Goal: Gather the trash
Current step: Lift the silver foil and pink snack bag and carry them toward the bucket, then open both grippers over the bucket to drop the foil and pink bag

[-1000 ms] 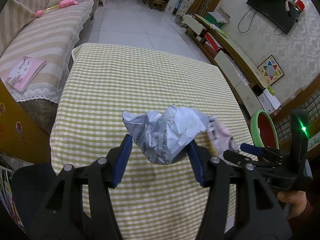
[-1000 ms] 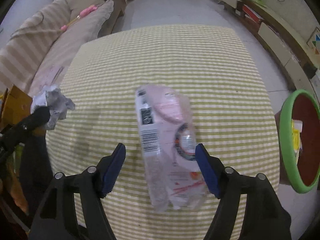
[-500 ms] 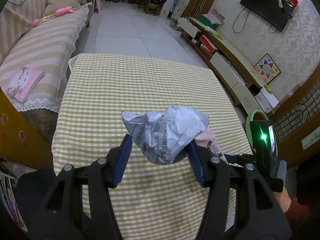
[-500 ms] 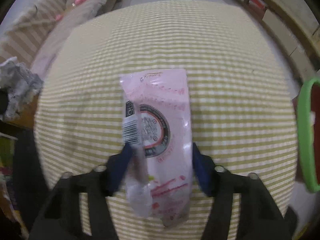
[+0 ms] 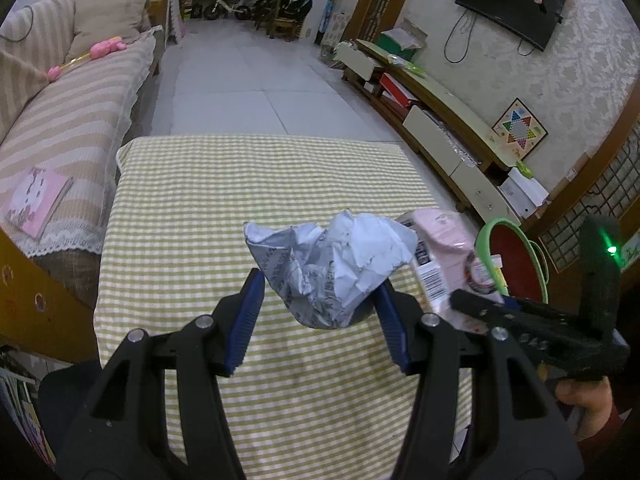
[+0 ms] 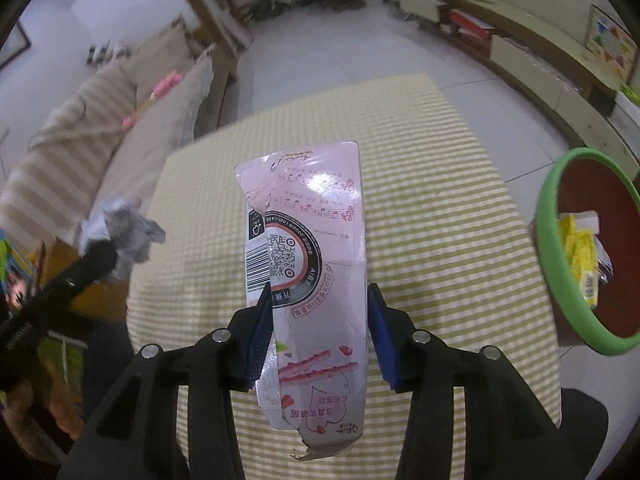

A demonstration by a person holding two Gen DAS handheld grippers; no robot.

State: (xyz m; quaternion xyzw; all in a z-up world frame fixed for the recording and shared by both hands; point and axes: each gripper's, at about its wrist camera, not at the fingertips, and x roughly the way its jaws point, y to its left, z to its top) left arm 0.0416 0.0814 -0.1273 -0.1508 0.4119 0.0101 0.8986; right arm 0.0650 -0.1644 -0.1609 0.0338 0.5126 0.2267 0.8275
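Note:
My left gripper (image 5: 318,294) is shut on a crumpled ball of grey-white paper (image 5: 332,264), held above the yellow checked tablecloth (image 5: 240,188). My right gripper (image 6: 318,300) is shut on a flattened pink snack box (image 6: 308,248) with a barcode and QR print, lifted clear of the table. In the left wrist view the pink box (image 5: 440,236) and the right gripper's body show at the right. The crumpled paper (image 6: 120,232) appears at the left of the right wrist view. A green-rimmed red bin (image 6: 584,248) with yellow wrappers inside stands on the floor right of the table.
A striped sofa (image 5: 60,120) with a pink book (image 5: 36,200) runs along the table's left side. A low TV cabinet (image 5: 440,120) lines the right wall. Tiled floor (image 5: 248,80) lies beyond the far table edge. A person's hand (image 5: 584,408) holds the right gripper.
The right gripper closed on the pink box and raised it off the table, rolling a little. The left gripper rose slightly with the paper ball still in it.

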